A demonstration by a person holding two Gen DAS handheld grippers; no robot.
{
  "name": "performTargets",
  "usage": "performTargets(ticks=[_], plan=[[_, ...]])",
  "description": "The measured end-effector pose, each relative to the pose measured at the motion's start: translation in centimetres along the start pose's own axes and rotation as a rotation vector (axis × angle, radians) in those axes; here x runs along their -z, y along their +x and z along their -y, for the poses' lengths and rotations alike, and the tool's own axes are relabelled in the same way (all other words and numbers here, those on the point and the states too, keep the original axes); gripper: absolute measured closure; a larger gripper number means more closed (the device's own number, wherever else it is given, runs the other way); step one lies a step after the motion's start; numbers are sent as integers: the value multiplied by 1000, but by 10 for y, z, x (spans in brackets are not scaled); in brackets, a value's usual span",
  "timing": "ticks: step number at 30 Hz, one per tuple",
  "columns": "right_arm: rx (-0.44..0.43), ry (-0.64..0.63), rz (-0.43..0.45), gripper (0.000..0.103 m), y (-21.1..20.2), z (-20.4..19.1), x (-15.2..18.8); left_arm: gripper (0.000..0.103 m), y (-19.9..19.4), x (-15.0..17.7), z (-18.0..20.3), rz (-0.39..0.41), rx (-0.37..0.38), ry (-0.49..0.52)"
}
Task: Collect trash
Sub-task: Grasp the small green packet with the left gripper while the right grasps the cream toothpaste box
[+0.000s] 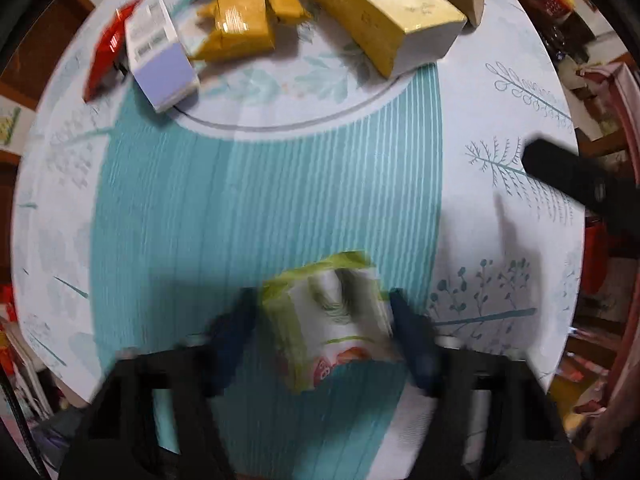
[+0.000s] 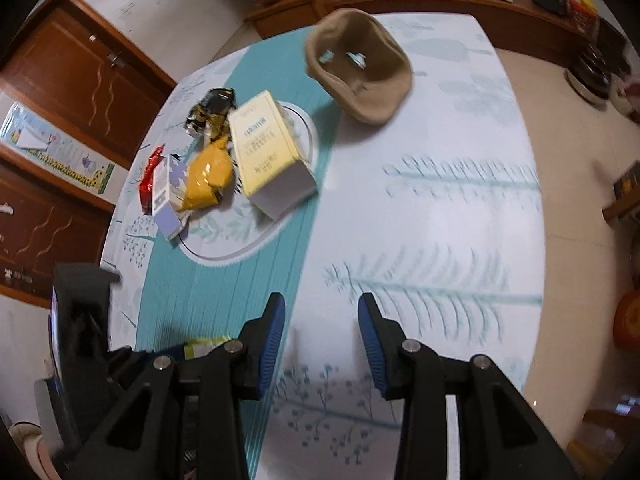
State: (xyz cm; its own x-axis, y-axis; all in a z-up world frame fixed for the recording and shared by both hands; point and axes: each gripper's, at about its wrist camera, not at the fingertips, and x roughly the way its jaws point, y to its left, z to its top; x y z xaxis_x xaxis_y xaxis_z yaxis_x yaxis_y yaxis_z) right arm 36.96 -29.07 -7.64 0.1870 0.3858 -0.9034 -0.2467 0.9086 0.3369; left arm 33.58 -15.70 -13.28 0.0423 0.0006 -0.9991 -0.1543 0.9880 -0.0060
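My left gripper (image 1: 324, 320) is shut on a green and white tissue pack (image 1: 332, 316), held just above the table; a corner of the pack shows in the right wrist view (image 2: 204, 346). My right gripper (image 2: 322, 344) is open and empty over the tablecloth, to the right of the left one. Further back lie a yellow wrapper (image 1: 240, 28) (image 2: 208, 176), a large yellow and white box (image 1: 384, 12) (image 2: 270, 156), a small lilac box (image 1: 160, 56) (image 2: 168, 196), a red wrapper (image 1: 106, 52) (image 2: 148, 180) and a dark crumpled wrapper (image 2: 212, 112).
A tan felt basket (image 2: 360, 68) stands at the far side of the table, with small scraps inside. The table (image 2: 440, 220) has a teal and white patterned cloth. Wooden cabinets and a sideboard line the room beyond. My right gripper's finger (image 1: 568, 172) shows in the left wrist view.
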Motion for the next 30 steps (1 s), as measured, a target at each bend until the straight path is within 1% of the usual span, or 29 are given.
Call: performTargets(ticks=[1,2,3,6,7,8,9,10,11,16,17,22,24,25,26,27,30], plan=[[-5,-12,1,65,1,-2,-4,72,-2,-1,0,1,13,8],[-8,-27,4,65,1,-5,-9,80,-3,-1,-1,3,12,6],[-11,-41,6,65,1,-7,-14,83,-5,-2,-2,10,17,-1],[-14,-92,17,64,3,-18,-28,85,-13,-9,-11,47,1,-19],[-10,-112,22,58,4,-22,-33,86,-17,-12,-14,61,1,-30],[-6,-126,25,48,5,-25,-37,86,-22,-17,-20,78,3,-51],[-2,-145,26,43,7,-30,-42,86,-26,-21,-25,90,5,-68],[-3,-163,30,40,9,-34,-47,86,-30,-25,-31,104,5,-86],[-2,-178,33,40,11,-37,-50,86,-33,-30,-36,114,5,-102],[64,-260,33,36,33,-54,-71,86,-44,-44,-67,146,3,-193],[74,-272,32,36,37,-57,-74,86,-46,-43,-80,147,6,-211],[132,-317,-1,36,67,-64,-89,86,-51,-44,-114,147,13,-288],[163,-324,-10,36,77,-64,-91,86,-57,-43,-131,151,10,-293],[179,-327,-14,36,80,-64,-92,86,-58,-41,-134,154,7,-295],[186,-329,-22,46,83,-64,-92,86,-59,-39,-137,155,4,-296],[183,-325,-25,53,84,-63,-91,86,-59,-38,-138,156,3,-297],[176,-287,-15,53,79,-59,-88,86,-63,-37,-149,158,4,-296]])
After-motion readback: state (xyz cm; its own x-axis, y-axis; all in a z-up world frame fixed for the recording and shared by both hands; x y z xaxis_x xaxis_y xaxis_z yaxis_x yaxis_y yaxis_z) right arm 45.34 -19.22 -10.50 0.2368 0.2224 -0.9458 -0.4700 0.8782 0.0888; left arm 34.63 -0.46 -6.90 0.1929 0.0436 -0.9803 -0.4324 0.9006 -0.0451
